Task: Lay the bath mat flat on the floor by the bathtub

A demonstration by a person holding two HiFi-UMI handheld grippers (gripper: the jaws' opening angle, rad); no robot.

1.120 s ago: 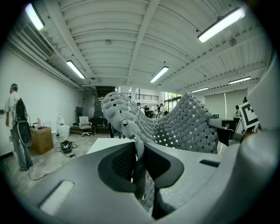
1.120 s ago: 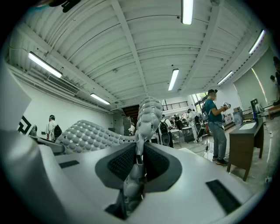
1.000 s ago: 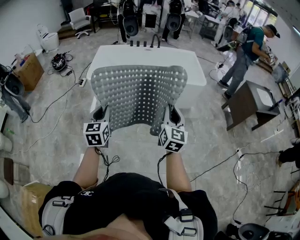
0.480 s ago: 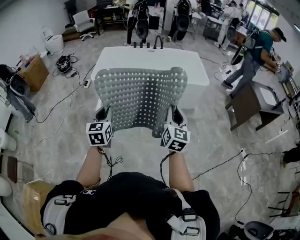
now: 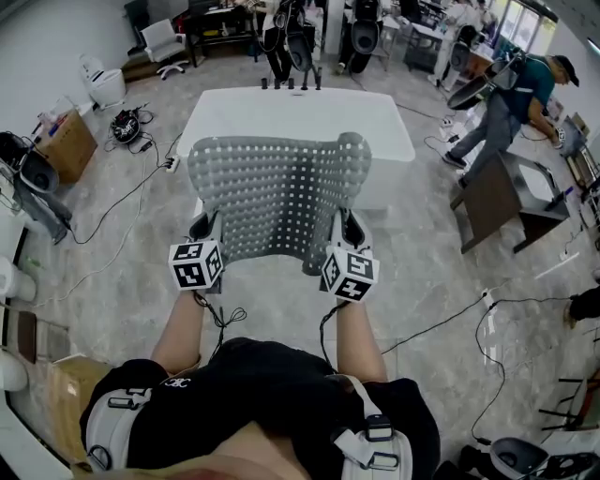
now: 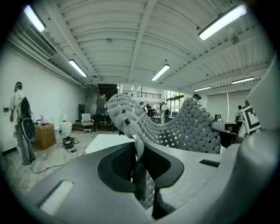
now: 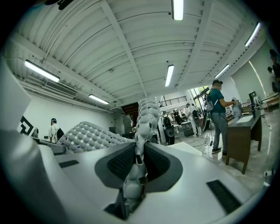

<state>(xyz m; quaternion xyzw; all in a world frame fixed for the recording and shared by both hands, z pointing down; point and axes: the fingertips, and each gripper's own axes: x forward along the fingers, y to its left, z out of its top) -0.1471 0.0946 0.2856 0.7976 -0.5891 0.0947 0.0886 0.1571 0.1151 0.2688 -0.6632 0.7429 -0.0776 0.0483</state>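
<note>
Bath mat [image 5: 272, 202] has barely shifted above bathtub [image 5: 295, 112], left gripper [image 5: 204, 227] and right gripper [image 5: 349, 230] fingers pinching its edge

There were one bath mat [image 5: 272, 202], one bathtub [image 5: 291, 112], one left gripper [image 5: 203, 225] and one right gripper [image 5: 347, 227]. One dark table [image 5: 502, 202] stood right of the bathtub.

A person in a teal shirt and dark cap [image 5: 511, 98] leans forward beside a dark tabletop [image 5: 511, 202] at right; a cardboard box [image 5: 66, 145], a white toilet [image 5: 101, 82] and a white office chair [image 5: 161, 39] stand along the left side; a tangle of black cables [image 5: 125, 126] lies near the box; another cable [image 5: 441, 323] trails at lower right; strip lights [image 7: 176, 8] line the ribbed white ceiling.
</note>
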